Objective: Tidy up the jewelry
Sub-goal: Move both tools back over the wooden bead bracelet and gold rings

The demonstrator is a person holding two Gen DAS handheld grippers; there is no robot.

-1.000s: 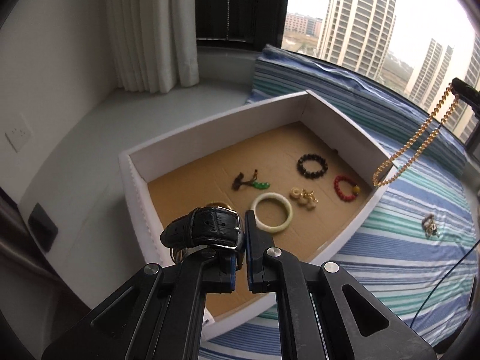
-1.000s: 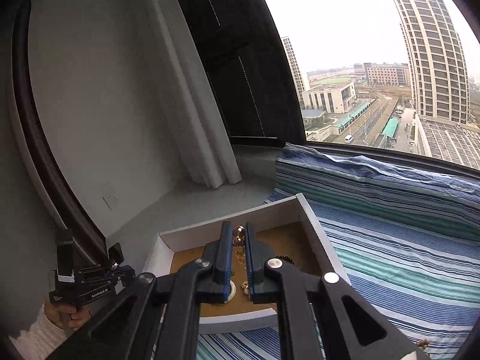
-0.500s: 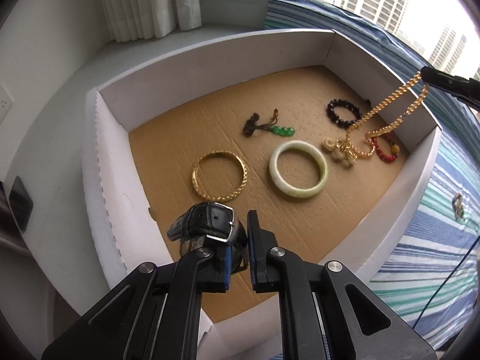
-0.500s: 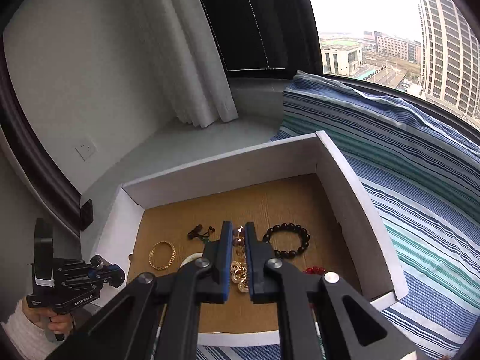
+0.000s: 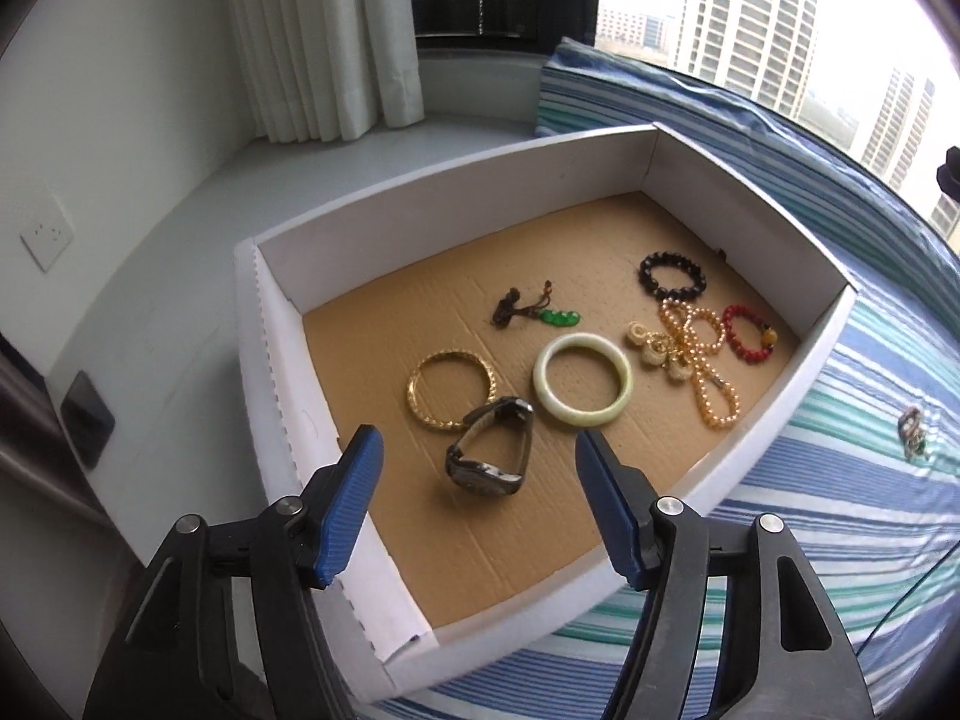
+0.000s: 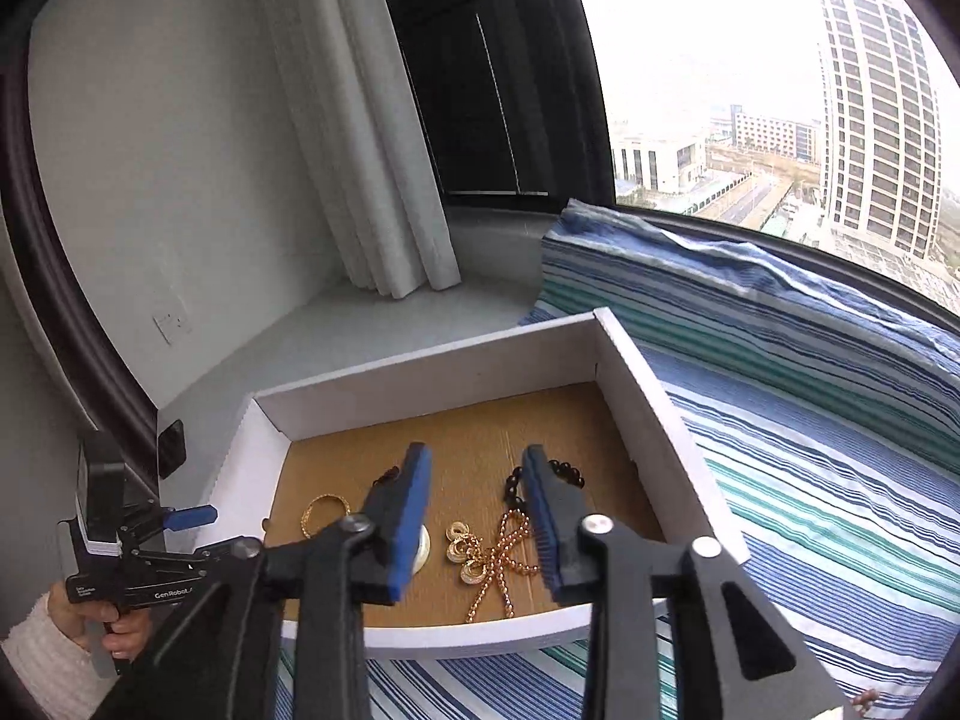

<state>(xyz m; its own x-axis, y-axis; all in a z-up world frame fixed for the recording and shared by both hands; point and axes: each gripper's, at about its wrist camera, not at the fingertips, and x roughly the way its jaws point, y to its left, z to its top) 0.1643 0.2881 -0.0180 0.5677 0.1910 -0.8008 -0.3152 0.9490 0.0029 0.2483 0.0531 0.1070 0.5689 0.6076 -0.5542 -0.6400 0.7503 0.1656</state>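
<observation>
A white box (image 5: 456,192) with a brown cardboard floor holds the jewelry. A black-strap watch (image 5: 491,450) lies in it near the front, touching a gold bangle (image 5: 450,389). A pale jade bangle (image 5: 583,385), a gold bead necklace (image 5: 705,360), a red bead bracelet (image 5: 747,333), a black bead bracelet (image 5: 671,276) and a green pendant (image 5: 558,318) lie beside them. My left gripper (image 5: 480,504) is open and empty just above the watch. My right gripper (image 6: 477,525) is open and empty above the necklace (image 6: 501,564) in the box (image 6: 642,378).
The box sits on a blue and green striped cloth (image 5: 840,480) by a window ledge. A small trinket (image 5: 912,432) lies on the cloth right of the box. A striped pillow (image 6: 750,294) lies behind. White curtains (image 5: 318,36) hang at the back left.
My left gripper opened and let the watch drop onto the box floor. My right gripper opened and released the gold necklace, which now lies in the box.
</observation>
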